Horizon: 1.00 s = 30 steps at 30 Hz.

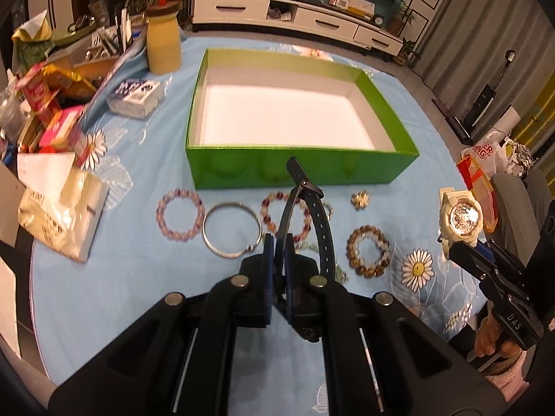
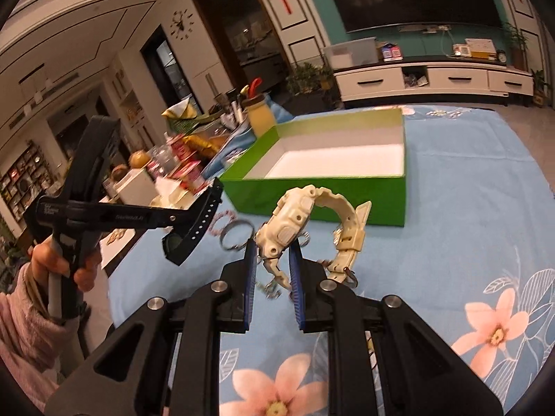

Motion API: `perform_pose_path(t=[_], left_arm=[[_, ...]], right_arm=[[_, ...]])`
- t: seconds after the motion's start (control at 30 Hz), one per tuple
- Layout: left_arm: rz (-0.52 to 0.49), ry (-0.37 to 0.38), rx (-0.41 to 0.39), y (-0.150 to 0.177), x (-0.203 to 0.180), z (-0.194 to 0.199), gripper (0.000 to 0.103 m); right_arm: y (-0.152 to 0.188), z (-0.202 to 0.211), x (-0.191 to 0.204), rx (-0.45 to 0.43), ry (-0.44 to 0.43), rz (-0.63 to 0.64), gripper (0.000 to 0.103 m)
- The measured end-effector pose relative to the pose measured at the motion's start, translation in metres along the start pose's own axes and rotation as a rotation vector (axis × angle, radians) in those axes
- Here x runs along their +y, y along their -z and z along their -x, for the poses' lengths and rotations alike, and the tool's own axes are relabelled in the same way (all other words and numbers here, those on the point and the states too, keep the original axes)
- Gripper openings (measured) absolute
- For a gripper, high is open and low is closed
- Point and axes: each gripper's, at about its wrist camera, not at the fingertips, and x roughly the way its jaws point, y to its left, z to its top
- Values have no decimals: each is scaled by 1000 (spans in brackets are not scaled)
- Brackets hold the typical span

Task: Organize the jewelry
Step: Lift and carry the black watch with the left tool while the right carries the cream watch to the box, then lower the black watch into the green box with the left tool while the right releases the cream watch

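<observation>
While the left tongs (image 1: 277, 260) are clamping a black watch (image 1: 312, 215) above the bench (image 1: 138, 277), the right tongs (image 2: 274, 260) are gripping a white watch (image 2: 295, 222). Both are hanging short of the green box (image 1: 301, 170) (bracelets (image 1: 231, 230) lying beneath).

Left hand-held gripper (image 1: 277, 260) clamped on a dark watch (image 1: 314, 215), strap looping up before an open green box (image 1: 301, 170) with a white, empty floor. On the blue floral tabletop (image 1: 121, 294) below the box: pale bead bracelet (image 1: 180, 213), silver bangle (image 1: 231, 230), red-and-clear bracelet (image 1: 274, 208), brown bead bracelet (image 1: 368, 250), small brooch (image 1: 360, 199). At right, right hand-held gripper (image 1: 451, 246) pinching a white watch (image 1: 460, 220). Clutter at left.
</observation>
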Motion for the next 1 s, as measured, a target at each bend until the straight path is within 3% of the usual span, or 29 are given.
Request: perform_pose_path(t=[0.6,1.0], left_arm=[[-48,-53,-109,-64,-10,-8,5],[-54,-61,-123,-95,-14,-34,5]], right_arm=[[-57,-19,-2,-74,98,79,19],[-85,-55,-16,-73,151,97,19]])
